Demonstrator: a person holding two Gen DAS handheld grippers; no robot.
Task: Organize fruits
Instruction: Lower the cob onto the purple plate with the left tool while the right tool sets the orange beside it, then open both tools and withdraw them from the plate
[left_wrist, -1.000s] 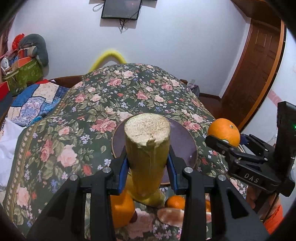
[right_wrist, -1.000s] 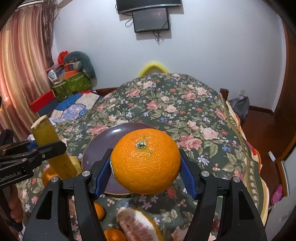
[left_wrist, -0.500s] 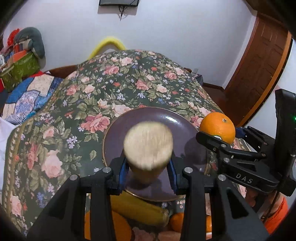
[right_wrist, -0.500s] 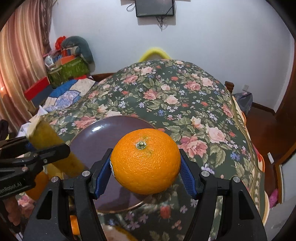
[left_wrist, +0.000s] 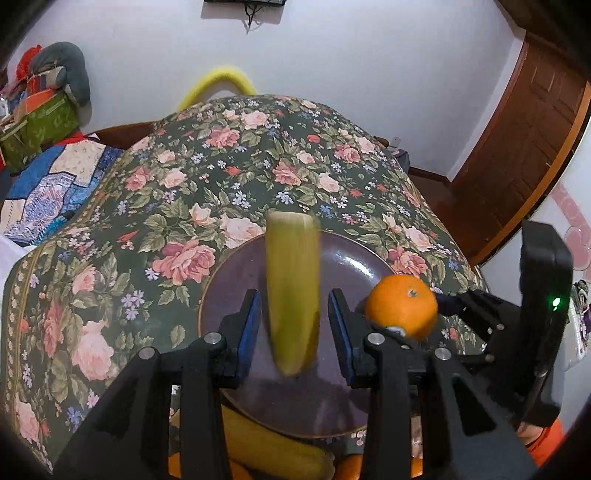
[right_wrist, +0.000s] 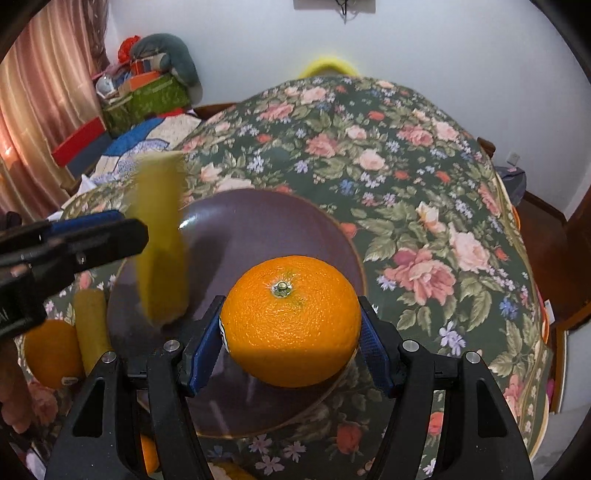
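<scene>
A yellow-green corn cob (left_wrist: 293, 291) hangs blurred between the spread fingers of my left gripper (left_wrist: 293, 325), with gaps on both sides, over the purple plate (left_wrist: 354, 266). It also shows in the right wrist view (right_wrist: 160, 240) above the plate (right_wrist: 295, 218). My right gripper (right_wrist: 291, 339) is shut on a large orange (right_wrist: 291, 321), held over the plate's near right edge; the orange also shows in the left wrist view (left_wrist: 402, 305).
The plate sits on a floral tablecloth (left_wrist: 221, 177). A second corn cob (right_wrist: 90, 325) and another orange (right_wrist: 51, 352) lie by the plate's near left side. A wooden door (left_wrist: 524, 147) stands at right.
My left gripper has opened and the corn cob is free between its fingers, dropping toward the plate. Both grippers have moved forward over the plate; the orange stays gripped.
</scene>
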